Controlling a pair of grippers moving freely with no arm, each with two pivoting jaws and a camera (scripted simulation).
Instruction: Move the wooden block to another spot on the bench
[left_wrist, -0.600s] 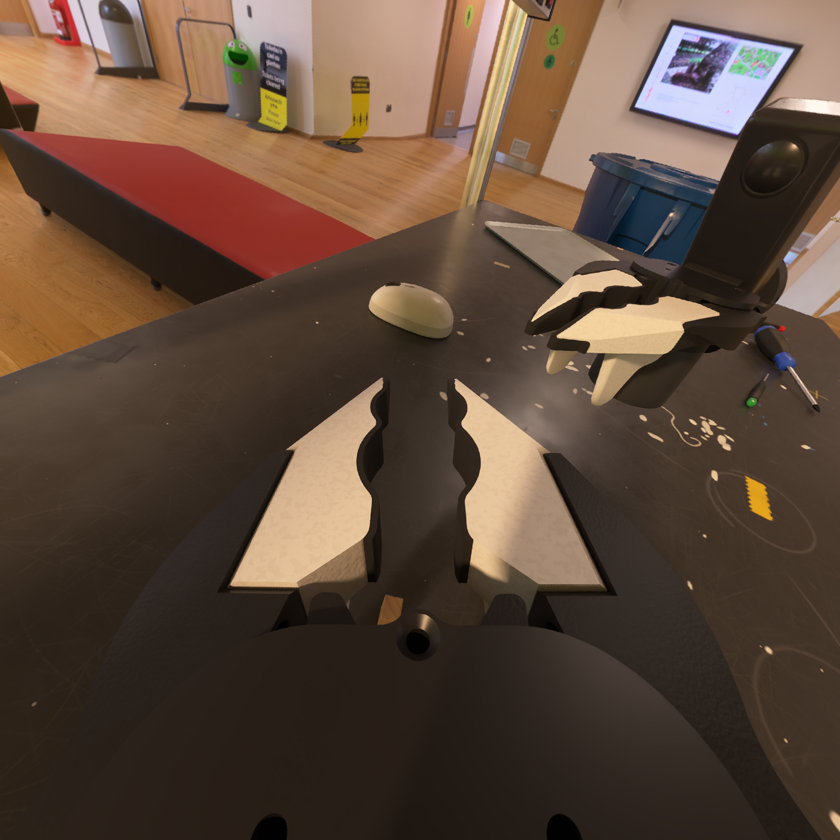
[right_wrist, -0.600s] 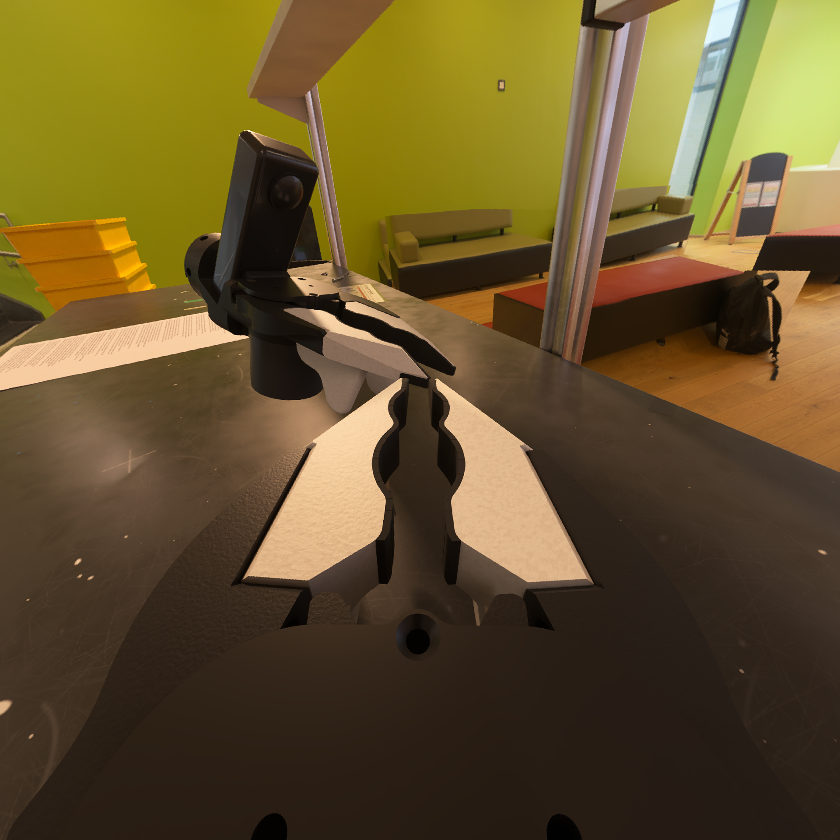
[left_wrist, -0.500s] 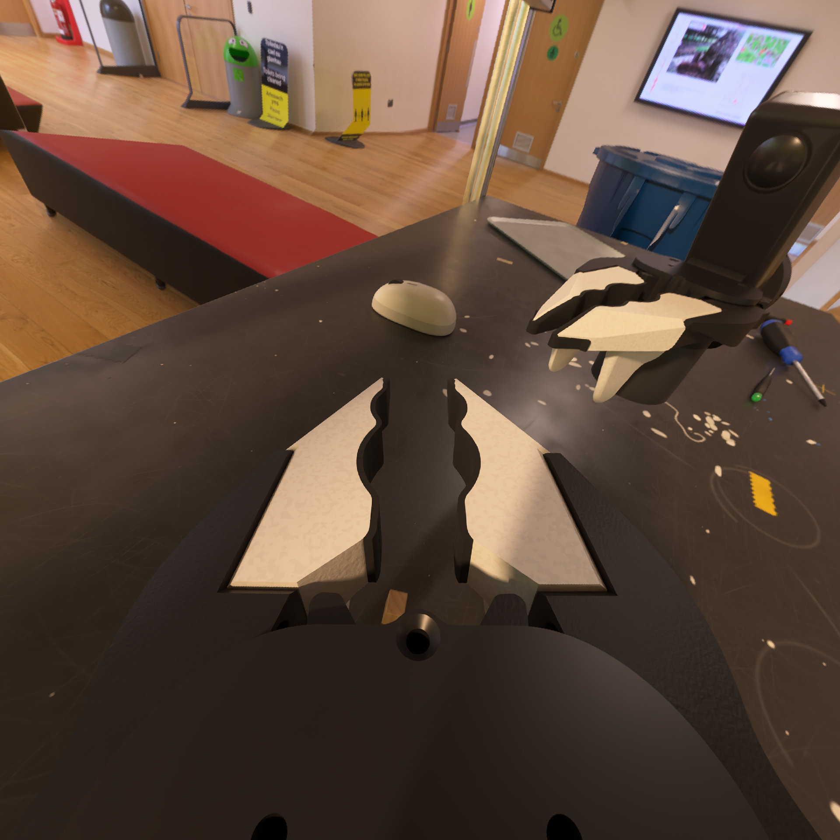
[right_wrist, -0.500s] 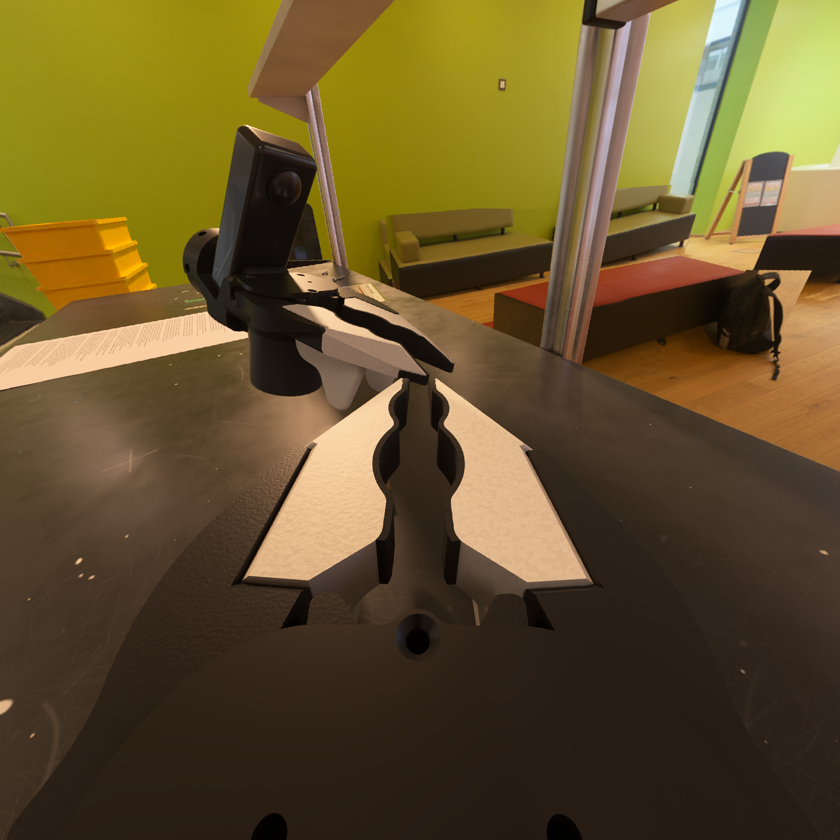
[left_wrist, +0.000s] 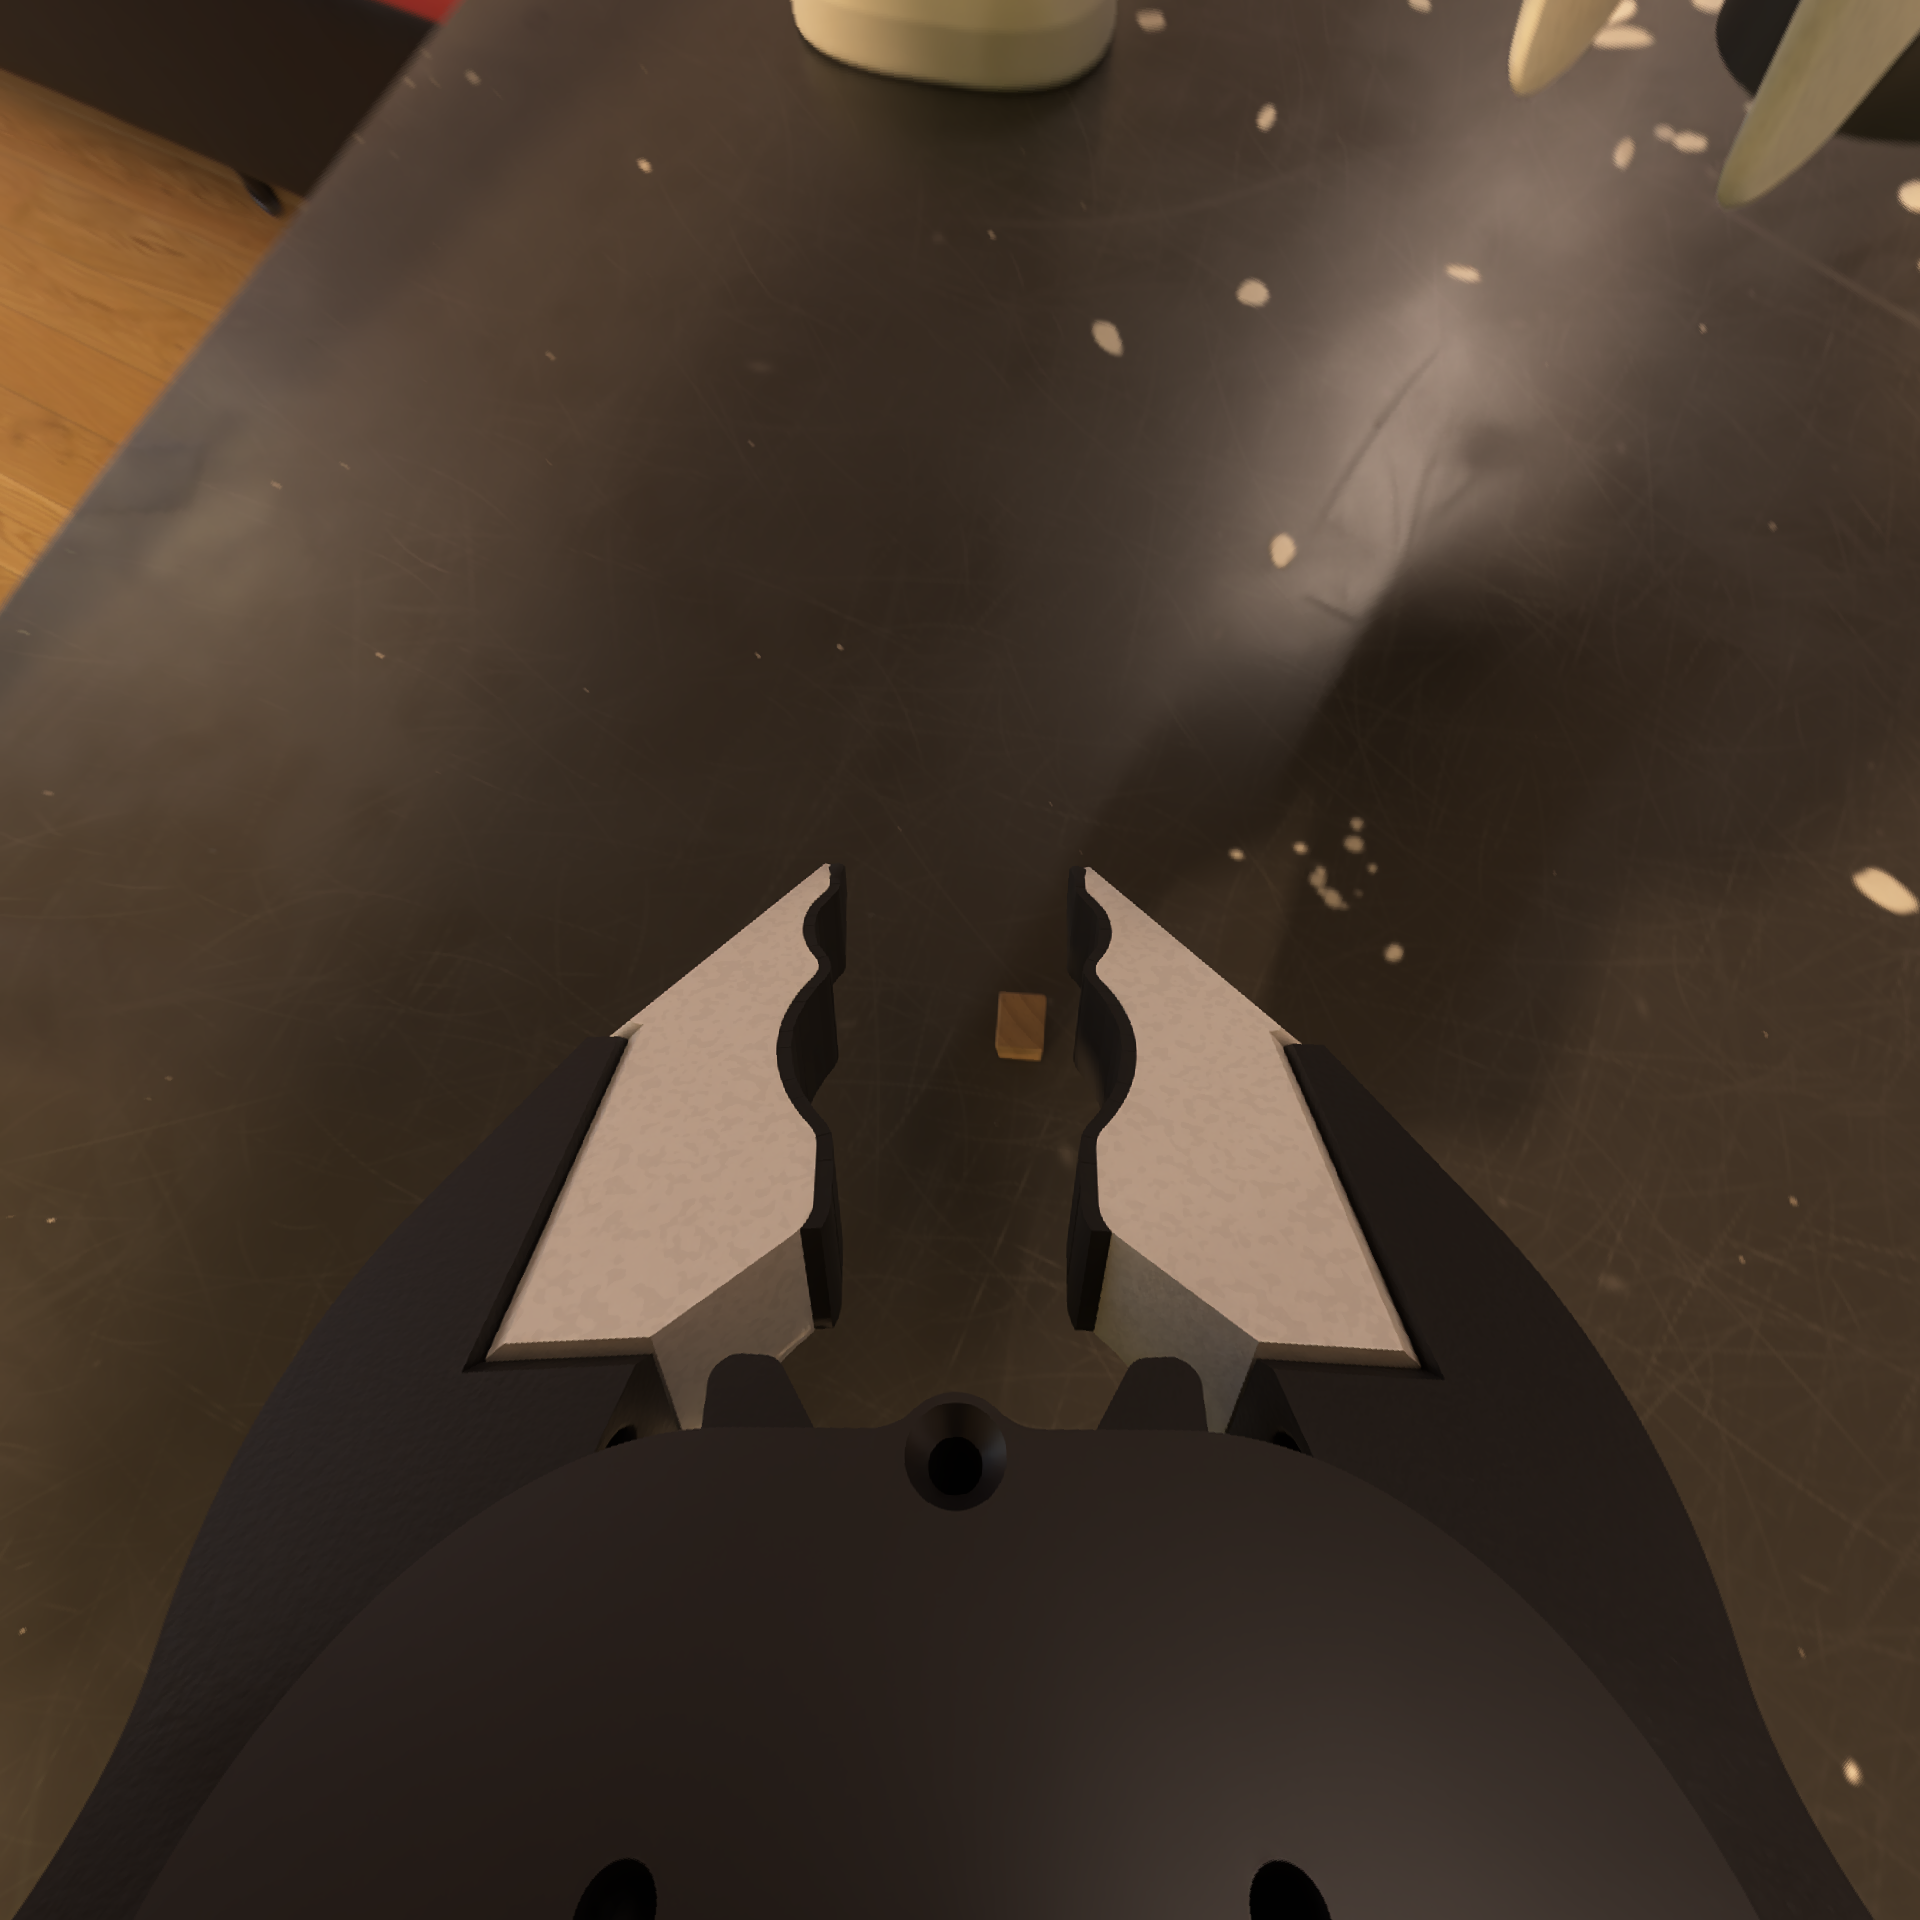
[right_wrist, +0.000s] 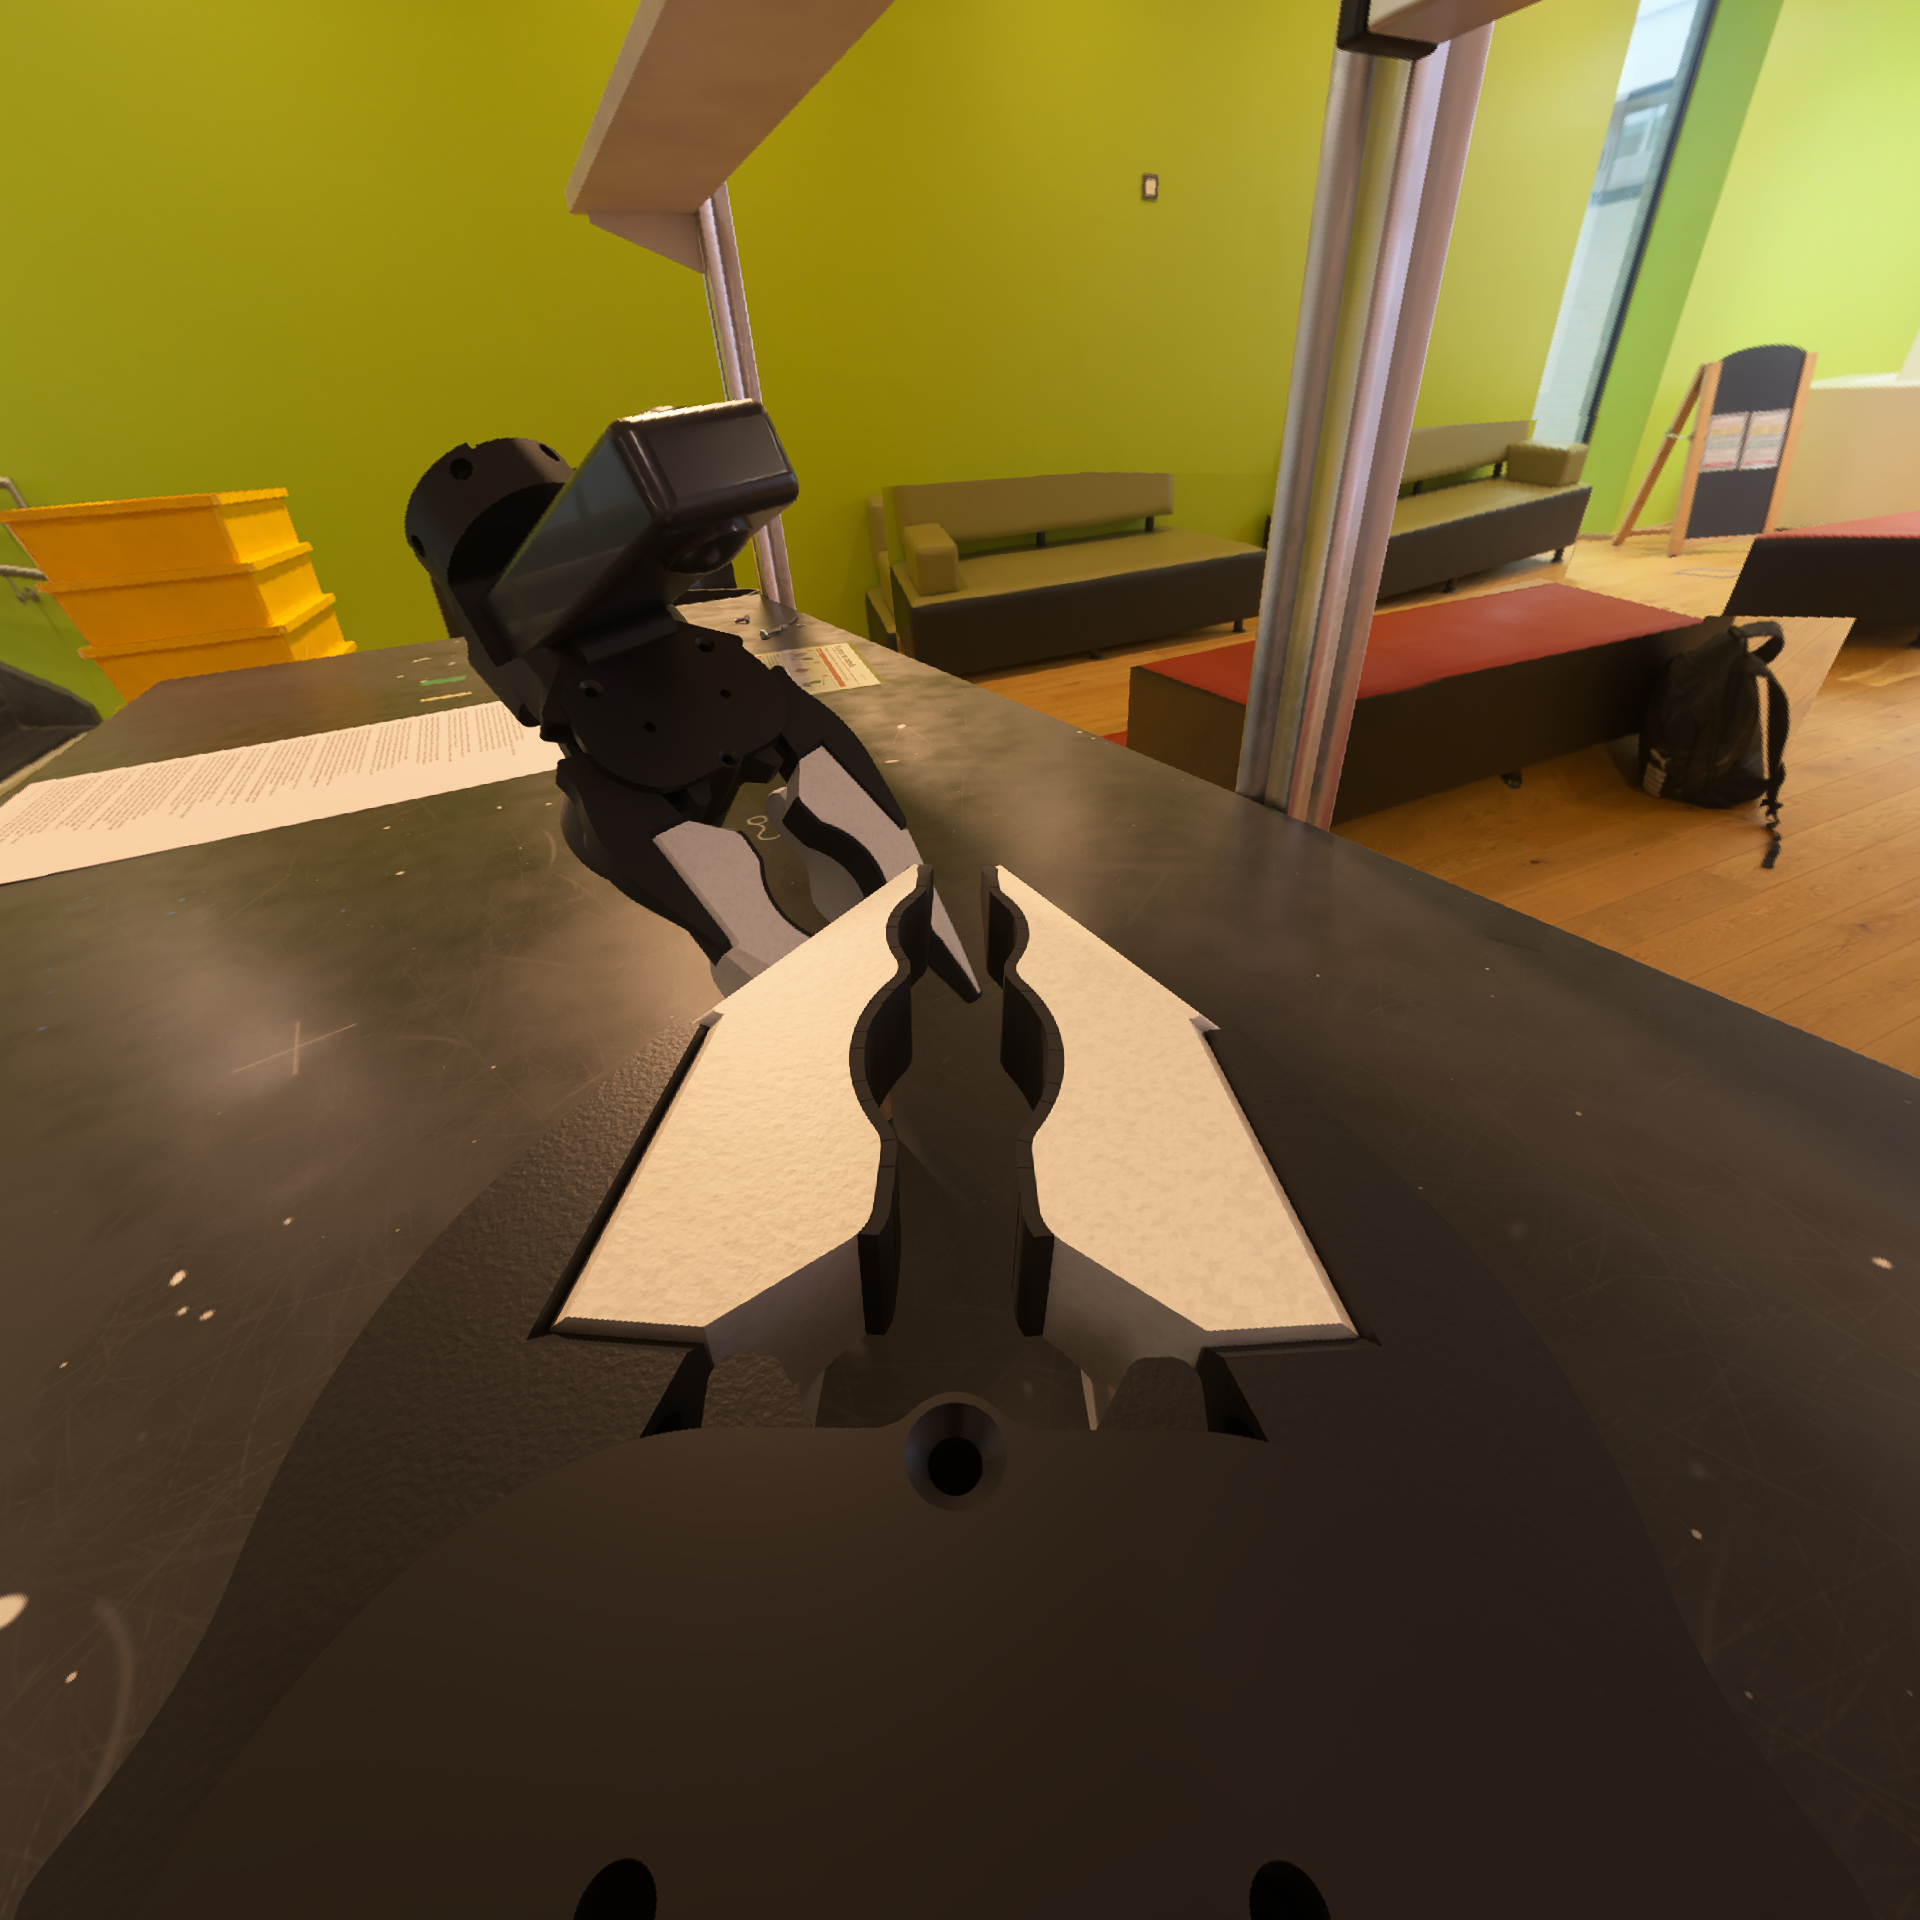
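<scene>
Left fingers: my left gripper (left_wrist: 956, 873) is tilted down at the surface (left_wrist: 520, 644), fingers spread wide with nothing between the pads.
Block: the wooden block (left_wrist: 1020, 1025) lies flat on the surface inside the gap, just beside my right-hand finger (left_wrist: 1216, 1153) and well apart from the left-hand finger (left_wrist: 686, 1153). It looks very small against the gap.
Right fingers: my right gripper (right_wrist: 956, 883) holds level above the surface, fingers close together with a narrow slot left between them, pinching nothing.
Risk, off-centre: if I close from here, I judge the near finger meets the block first and shoves it sideways, so it may twist or skid out before the far finger arrives.
Risk, height: how far my tips are above the surface I cannot tell; too high and they close over the block, too low and they scrape the surface.
Risk, neighbour: the computer mouse (left_wrist: 951, 42) sits well beyond my tips, unlikely to interfere.
Left wrist view only: the block and its place in the gap, the mouse, pale flecks on the surface.
Right wrist view only: the whole left gripper pitched nose-down, a printed sheet (right_wrist: 270, 769) beyond it; the block is hidden there.
</scene>
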